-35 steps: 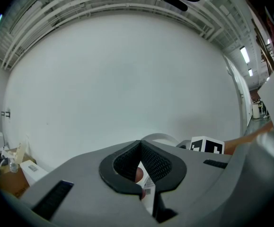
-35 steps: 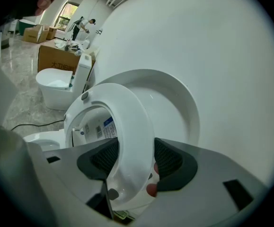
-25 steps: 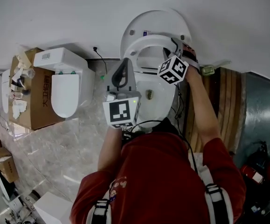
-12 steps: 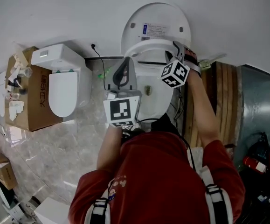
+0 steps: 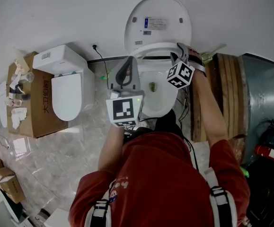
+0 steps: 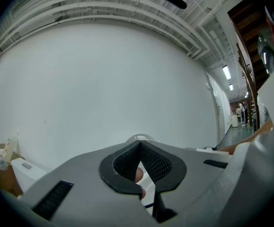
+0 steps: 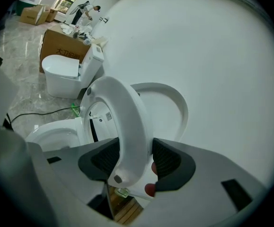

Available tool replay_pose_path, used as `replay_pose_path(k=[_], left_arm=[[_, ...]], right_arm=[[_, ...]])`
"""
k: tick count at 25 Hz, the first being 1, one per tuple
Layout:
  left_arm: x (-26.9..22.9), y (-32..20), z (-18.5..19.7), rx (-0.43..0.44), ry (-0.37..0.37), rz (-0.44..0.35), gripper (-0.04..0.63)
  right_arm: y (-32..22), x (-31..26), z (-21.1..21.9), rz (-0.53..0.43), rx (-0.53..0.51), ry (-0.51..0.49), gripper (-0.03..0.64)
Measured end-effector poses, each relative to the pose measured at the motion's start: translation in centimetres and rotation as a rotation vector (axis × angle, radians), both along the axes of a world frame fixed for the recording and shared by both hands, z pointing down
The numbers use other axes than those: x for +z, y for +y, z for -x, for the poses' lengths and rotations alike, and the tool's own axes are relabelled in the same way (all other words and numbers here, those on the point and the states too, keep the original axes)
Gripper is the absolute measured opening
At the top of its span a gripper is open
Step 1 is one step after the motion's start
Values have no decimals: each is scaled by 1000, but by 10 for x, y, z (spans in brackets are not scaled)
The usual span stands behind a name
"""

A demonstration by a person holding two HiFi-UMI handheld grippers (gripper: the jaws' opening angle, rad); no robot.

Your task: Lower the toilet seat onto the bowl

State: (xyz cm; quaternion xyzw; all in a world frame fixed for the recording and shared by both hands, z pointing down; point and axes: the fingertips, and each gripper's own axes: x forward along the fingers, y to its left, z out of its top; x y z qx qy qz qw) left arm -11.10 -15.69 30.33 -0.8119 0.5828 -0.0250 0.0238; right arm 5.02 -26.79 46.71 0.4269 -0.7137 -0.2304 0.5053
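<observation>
In the head view the person's red top [image 5: 160, 174] covers the front of the bowl [image 5: 152, 103], and the seat's hinge cannot be made out in any view. The left hand-held gripper [image 6: 140, 162] looks almost entirely at the white wall [image 6: 103, 89]. Its jaws are clenched, tips meeting, with nothing between them (a bit of skin tone shows through the gap lower down, too small to identify). It hangs over the bowl's left side, clear of the seat.

The toilet seat [image 7: 127, 122] is a glossy white ring with a small round bumper on its underside. It stands tilted forward, apart from the lid [image 7: 174, 108], which leans upright against the wall behind it. The seat is raised well above the bowl and not resting on it. The right hand-held gripper [image 7: 136, 162] grasps the seat's rim, one ribbed black pad on each face of the ring, at the ring's right side as the head view shows it.

To the left, a second white toilet [image 5: 68, 86] with its lid down stands in front of a cardboard box [image 5: 30, 98], and a black cable [image 5: 103, 63] runs from the wall across the marble floor [image 5: 61, 145]. A slatted wooden panel [image 5: 222, 89] lies just right of the bowl. Nothing lies on the bowl's rim beneath the seat.
</observation>
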Motion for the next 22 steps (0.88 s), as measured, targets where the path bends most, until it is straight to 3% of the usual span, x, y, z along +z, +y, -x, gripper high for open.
replay_pose_path(k=[11, 22], left_arm=[[15, 50, 11, 48, 29, 37, 12], [33, 90, 2, -28, 16, 78, 12]], right_arm=[[63, 24, -3, 45, 35, 54, 222], [134, 65, -10, 87, -30, 66, 170]])
